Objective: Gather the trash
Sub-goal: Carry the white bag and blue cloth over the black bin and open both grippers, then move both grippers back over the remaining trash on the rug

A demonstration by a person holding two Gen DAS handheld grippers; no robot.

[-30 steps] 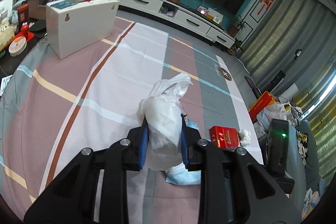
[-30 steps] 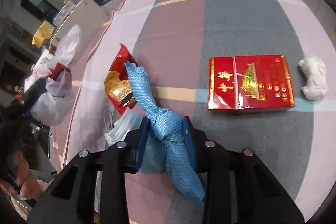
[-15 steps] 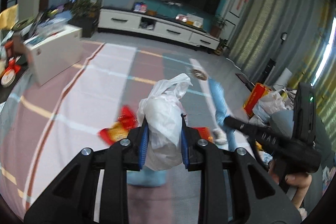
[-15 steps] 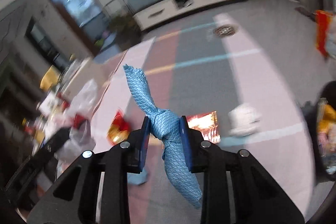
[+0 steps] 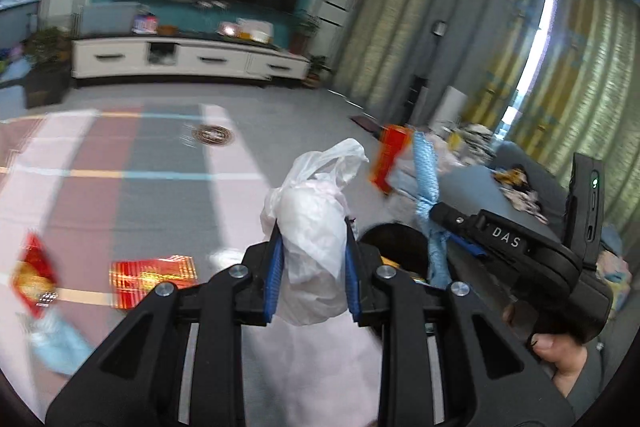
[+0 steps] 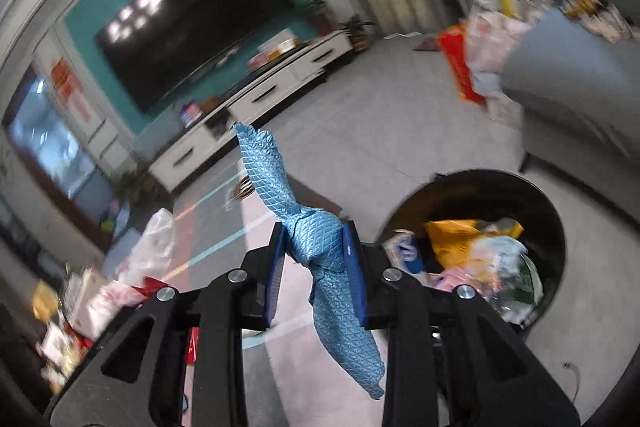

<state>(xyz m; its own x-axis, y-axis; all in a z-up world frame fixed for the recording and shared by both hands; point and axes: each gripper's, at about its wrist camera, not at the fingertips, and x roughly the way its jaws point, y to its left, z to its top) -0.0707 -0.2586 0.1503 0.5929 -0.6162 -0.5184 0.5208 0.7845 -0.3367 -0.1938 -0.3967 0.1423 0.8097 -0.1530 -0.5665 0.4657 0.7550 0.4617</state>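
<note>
Bin (image 6: 552,211) right of the cloth (image 6: 320,247); carton (image 5: 154,277) lies left of bag (image 5: 316,239)

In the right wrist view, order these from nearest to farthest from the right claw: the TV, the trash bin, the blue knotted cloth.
1. Blue knotted cloth: clamped in the right claw.
2. Trash bin: just right, on the floor.
3. TV: far wall, upper left.

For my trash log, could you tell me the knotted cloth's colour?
Light blue cloth, diamond-textured; right wrist view.

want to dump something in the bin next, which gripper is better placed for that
Right. The right gripper, shut on the blue cloth, is beside the black bin; the left gripper holds the white bag farther back.
</note>
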